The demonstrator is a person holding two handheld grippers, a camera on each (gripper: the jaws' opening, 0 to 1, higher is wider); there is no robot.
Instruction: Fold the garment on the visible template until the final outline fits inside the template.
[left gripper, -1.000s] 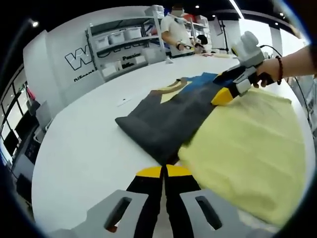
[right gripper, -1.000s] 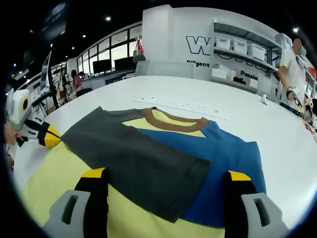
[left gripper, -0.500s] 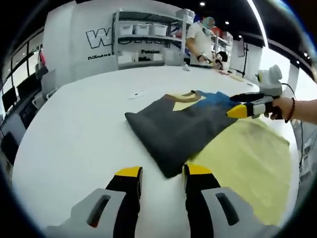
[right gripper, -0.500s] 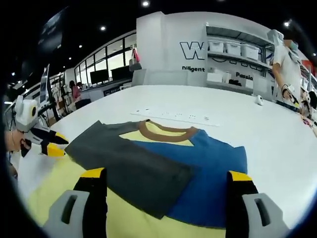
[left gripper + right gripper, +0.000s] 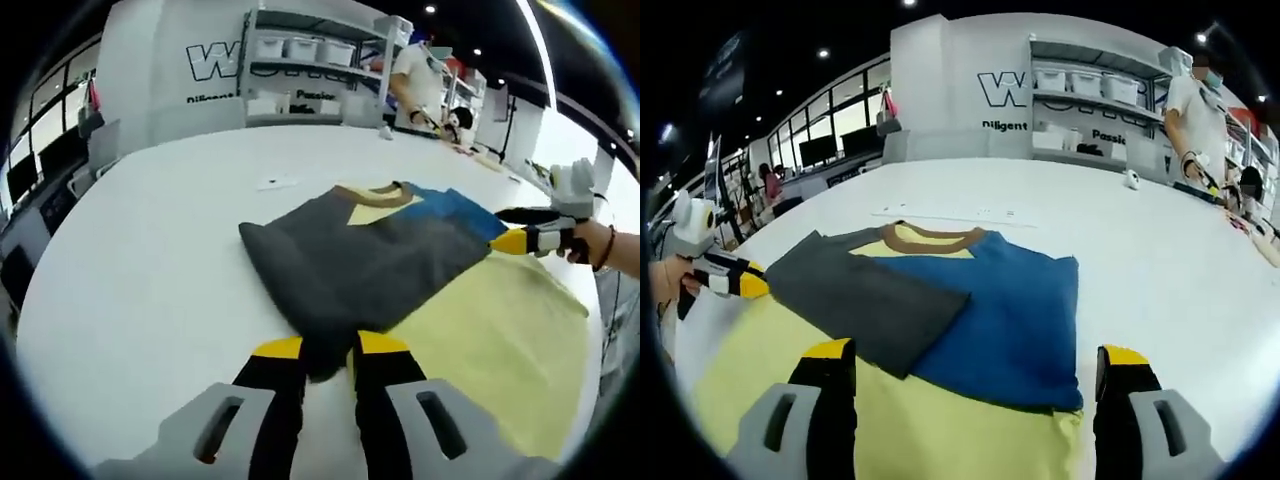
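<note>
Left tongs [image 5: 327,347] at the bottom centre of the left gripper view stood nearly together, pinching the near edge of the garment [image 5: 370,255]. Right tongs [image 5: 975,358] in the right gripper view stood wide apart over the garment, which lay mid-frame on the yellow template [image 5: 970,435] on the white bench [image 5: 1160,270]
</note>
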